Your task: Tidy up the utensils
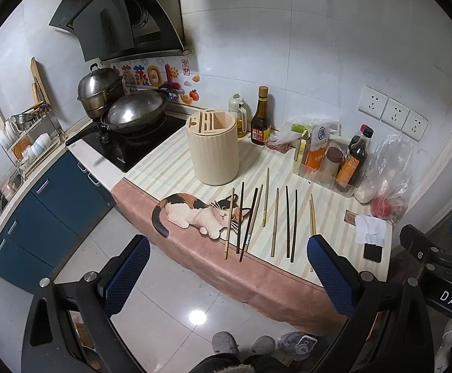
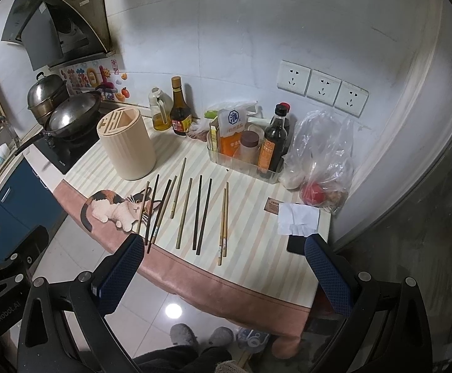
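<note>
Showing a kitchen counter covered by a striped mat with a cat print (image 1: 191,214). Landmark: the cream utensil holder (image 1: 212,149), a slotted cylinder standing upright on the mat. Loose chopsticks (image 1: 275,222) lie in a rough row on the mat just in front of the holder, mostly parallel, their near ends close to the counter's front edge; none is in the holder. Behind the holder stand an oil dispenser (image 1: 240,115) and a dark sauce bottle (image 1: 260,118); to its left, a wok (image 1: 136,113) on the hob; to its right, a clear tray of condiments (image 1: 325,161) and a plastic bag (image 1: 384,177). The left gripper (image 1: 226,279) and the right gripper (image 2: 223,276) both hang over the floor before the counter, jaws spread wide, holding nothing, well apart from the chopsticks.
</note>
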`<state>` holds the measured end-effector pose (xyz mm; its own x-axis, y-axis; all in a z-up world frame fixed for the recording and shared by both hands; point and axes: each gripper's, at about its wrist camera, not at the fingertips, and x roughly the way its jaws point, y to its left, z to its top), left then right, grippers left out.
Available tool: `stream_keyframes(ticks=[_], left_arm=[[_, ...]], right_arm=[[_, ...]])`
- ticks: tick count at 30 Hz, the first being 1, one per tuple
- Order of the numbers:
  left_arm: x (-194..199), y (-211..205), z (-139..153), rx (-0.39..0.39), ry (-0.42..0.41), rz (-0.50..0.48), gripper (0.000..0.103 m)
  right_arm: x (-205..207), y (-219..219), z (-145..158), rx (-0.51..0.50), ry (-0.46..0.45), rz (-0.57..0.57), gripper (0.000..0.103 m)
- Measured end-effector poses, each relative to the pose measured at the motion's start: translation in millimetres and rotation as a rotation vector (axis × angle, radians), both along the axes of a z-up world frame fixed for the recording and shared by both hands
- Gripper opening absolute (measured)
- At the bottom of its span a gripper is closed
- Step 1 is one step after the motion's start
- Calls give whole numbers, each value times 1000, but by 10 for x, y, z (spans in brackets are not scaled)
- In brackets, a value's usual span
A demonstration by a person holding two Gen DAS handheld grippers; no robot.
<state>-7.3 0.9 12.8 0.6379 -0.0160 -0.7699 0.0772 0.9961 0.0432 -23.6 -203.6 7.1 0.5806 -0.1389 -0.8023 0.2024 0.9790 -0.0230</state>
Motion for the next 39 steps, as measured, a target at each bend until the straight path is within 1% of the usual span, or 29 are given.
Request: stream_keyframes(ticks=[39], left_arm=[[0,-32,1,-5,-1,1,103]], right_arm=[[1,-23,-19,-7,-3,-1,103]])
